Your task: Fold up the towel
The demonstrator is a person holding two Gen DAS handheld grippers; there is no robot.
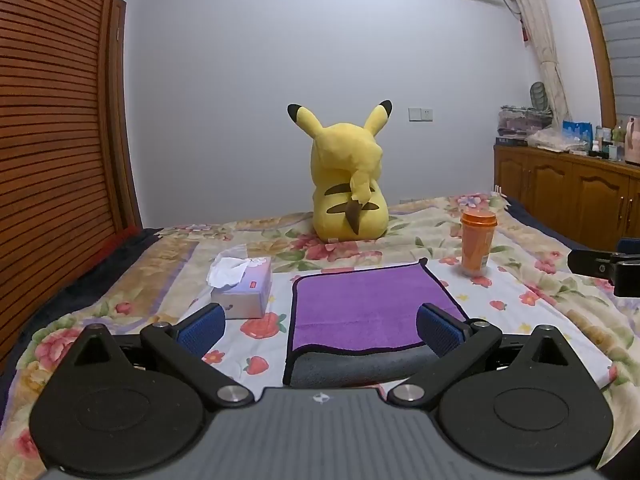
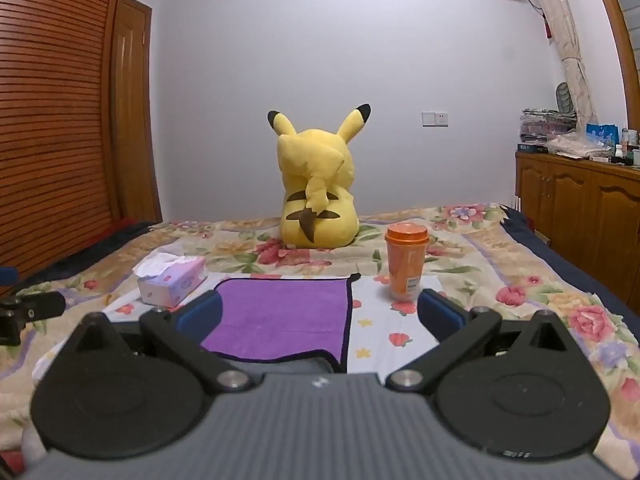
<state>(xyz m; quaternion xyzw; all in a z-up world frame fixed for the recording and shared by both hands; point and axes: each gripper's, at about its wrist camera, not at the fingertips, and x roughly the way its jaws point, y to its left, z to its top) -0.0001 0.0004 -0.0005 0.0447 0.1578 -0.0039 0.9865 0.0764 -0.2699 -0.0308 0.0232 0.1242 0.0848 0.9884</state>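
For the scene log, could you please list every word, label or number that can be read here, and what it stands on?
None can be read.
Tissue box: a small red label and print, too blurred to read.
Orange cup: a white label low on its side, too small to read.
Blue bag on the cabinet: pale print, illegible.
Purple towel: no text.

No wording, brand or number can be read in either view. The pastel pink-and-lilac cardboard tissue box (image 1: 245, 292) carries a small red label whose print is too small to make out. The orange plastic lidded cup (image 2: 405, 265) bears a pale label near its base, also illegible. A small emblem on the grey ribbed gripper housing (image 1: 322, 398) shows no letters.
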